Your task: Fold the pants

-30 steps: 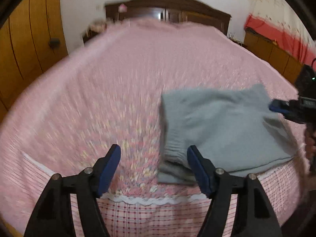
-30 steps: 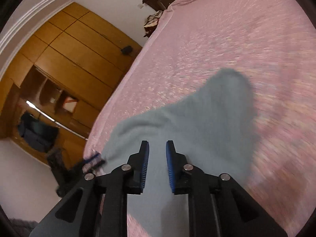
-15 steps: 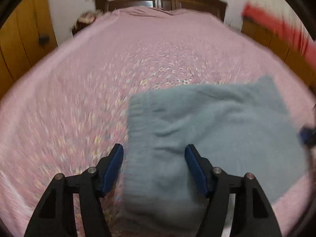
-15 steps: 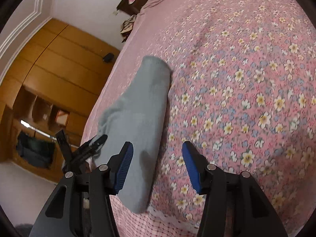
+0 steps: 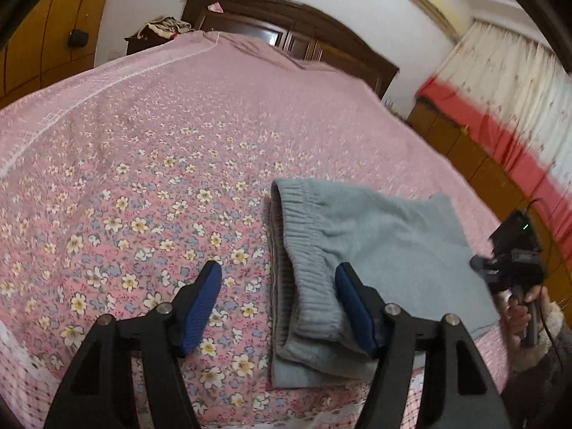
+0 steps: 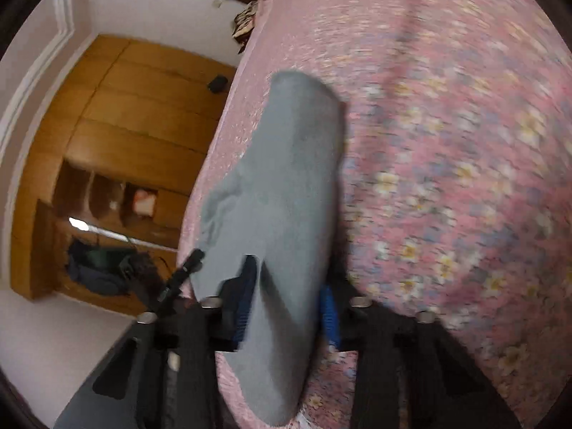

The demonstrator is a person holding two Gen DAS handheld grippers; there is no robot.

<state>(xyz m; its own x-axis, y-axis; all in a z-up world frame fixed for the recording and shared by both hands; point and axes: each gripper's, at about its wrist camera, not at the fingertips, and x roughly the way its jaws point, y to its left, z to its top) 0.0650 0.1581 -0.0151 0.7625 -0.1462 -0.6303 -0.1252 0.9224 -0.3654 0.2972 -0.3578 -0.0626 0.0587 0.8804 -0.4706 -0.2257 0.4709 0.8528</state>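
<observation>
The grey pants lie folded in a compact rectangle near the front edge of the bed, waistband side toward the left gripper. My left gripper is open, its jaws wide apart, with the ribbed waistband edge between them and the right pad against the cloth. In the right wrist view the pants run between the jaws of my right gripper, which is open and straddles the folded end. The right gripper also shows in the left wrist view, held by a hand at the pants' right side.
The bed has a pink floral cover with a dark wooden headboard at the far end. Wooden wardrobes stand to the left of the bed, low cabinets and curtains to the right.
The right gripper went from nearly shut to open and now straddles the pants' end. The left gripper stayed open and moved in along the waistband edge.
</observation>
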